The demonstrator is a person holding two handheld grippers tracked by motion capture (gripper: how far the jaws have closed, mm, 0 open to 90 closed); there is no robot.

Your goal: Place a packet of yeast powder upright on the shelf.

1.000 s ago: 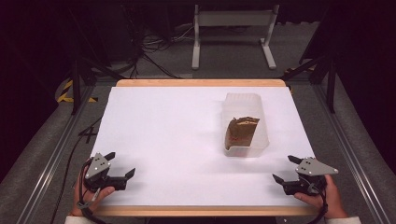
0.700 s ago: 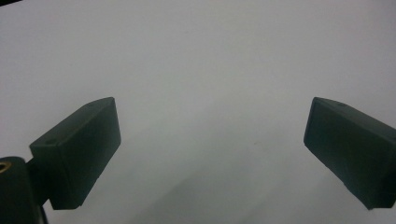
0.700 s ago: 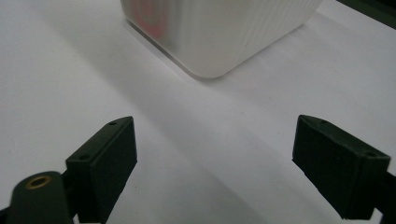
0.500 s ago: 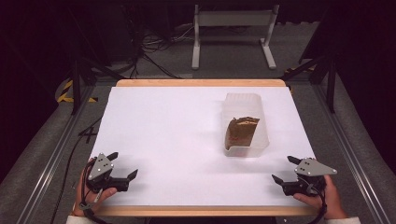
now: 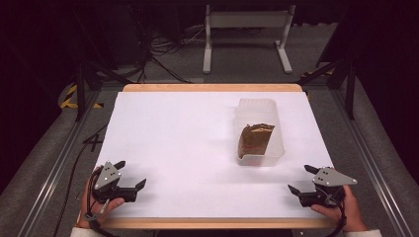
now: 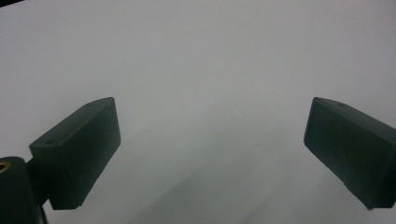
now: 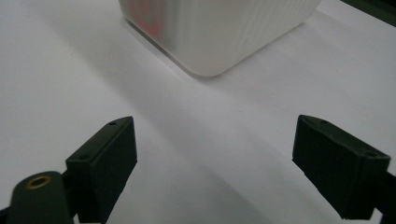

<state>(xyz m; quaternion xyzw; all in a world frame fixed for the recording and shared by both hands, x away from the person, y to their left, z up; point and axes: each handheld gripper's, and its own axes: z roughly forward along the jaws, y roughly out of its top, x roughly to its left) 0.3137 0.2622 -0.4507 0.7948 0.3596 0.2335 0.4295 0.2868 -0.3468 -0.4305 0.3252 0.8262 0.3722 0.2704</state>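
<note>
The left hand-held gripper (image 5: pixel 129 177) has crept a little toward the middle of the worktop (image 5: pixel 178 133) in the last second. Its jaws are wide apart, with nothing between them but white surface. The right hand-held gripper (image 5: pixel 302 178) has hardly moved. It waits near the front right corner, jaws wide too, holding nothing.

So the work has barely begun. Both hand-held grippers look like they are only getting ready.

The thing they seem to be after is the clear plastic box (image 5: pixel 259 132). It sits on the right half of the worktop, just ahead of the right hand-held gripper and well apart from the left one. In the right gripper view, a rounded corner of the clear plastic box (image 7: pixel 219 32) stands straight ahead of the jaws. Inside the box lies a brown chunk (image 5: pixel 255 140) that looks like cake or bread, leaning near the front end.

Nothing stands in the way. Beyond the far edge there is a metal stand (image 5: pixel 247 34) and some cables (image 5: pixel 163 49) on the floor, well apart from the box.
</note>
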